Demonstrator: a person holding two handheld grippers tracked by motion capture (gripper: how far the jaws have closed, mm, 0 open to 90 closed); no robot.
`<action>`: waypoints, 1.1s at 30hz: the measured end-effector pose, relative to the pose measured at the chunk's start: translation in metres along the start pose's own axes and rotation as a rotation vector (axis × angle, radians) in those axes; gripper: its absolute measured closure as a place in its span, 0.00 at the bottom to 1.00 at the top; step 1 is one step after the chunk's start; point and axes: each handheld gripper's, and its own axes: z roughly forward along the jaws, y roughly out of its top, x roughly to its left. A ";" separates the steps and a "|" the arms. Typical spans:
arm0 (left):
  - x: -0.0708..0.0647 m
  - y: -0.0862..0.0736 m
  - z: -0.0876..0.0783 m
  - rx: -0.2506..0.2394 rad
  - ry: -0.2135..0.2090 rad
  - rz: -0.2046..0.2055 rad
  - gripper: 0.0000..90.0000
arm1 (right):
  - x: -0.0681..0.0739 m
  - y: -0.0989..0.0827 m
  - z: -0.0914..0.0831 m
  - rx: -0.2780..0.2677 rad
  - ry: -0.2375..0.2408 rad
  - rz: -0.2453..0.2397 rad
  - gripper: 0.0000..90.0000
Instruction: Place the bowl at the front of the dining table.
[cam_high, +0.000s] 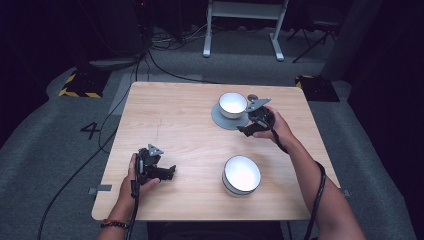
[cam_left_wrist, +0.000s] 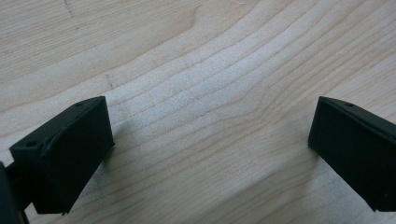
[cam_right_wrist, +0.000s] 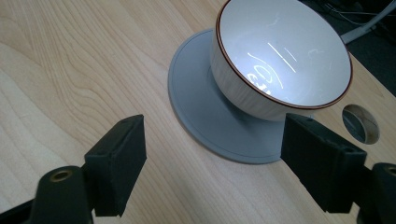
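1. Right gripper (cam_high: 248, 129) sits at the far right of the table (cam_high: 175, 115), just beside the grey saucer (cam_high: 220, 120), its jaws wide apart with nothing between them.
2. In the right gripper view those two black jaws frame the near edge of the saucer (cam_right_wrist: 196, 112); neither pad touches it.
3. On that saucer stands a small bowl (cam_high: 232, 104), white inside with a wood-grain outer wall and a thin dark-red rim (cam_right_wrist: 285, 56), sitting upright and toward the saucer's far side.
4. Just past the right-hand jaw there's a round hole (cam_right_wrist: 360, 123) in the tabletop, close to the saucer's edge.
5. Left gripper (cam_high: 167, 172) rests low over the near left part of the table, well apart from both dishes.
6. In the left gripper view its jaws stand wide open over bare wood (cam_left_wrist: 201, 93), holding nothing.
7. A second, larger bowl (cam_high: 241, 175) stands on its own at the near right of the table, between the two hands and untouched.
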 end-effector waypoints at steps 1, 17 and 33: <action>0.000 0.000 0.000 0.000 -0.001 0.000 0.00 | -0.001 -0.001 -0.002 0.003 -0.008 -0.001 0.25; 0.000 0.000 0.000 0.000 -0.001 0.000 0.00 | 0.006 -0.011 -0.023 -0.029 -0.003 -0.021 0.25; 0.000 0.000 0.000 0.000 -0.001 0.000 0.00 | 0.013 -0.022 -0.038 -0.013 -0.008 -0.044 0.25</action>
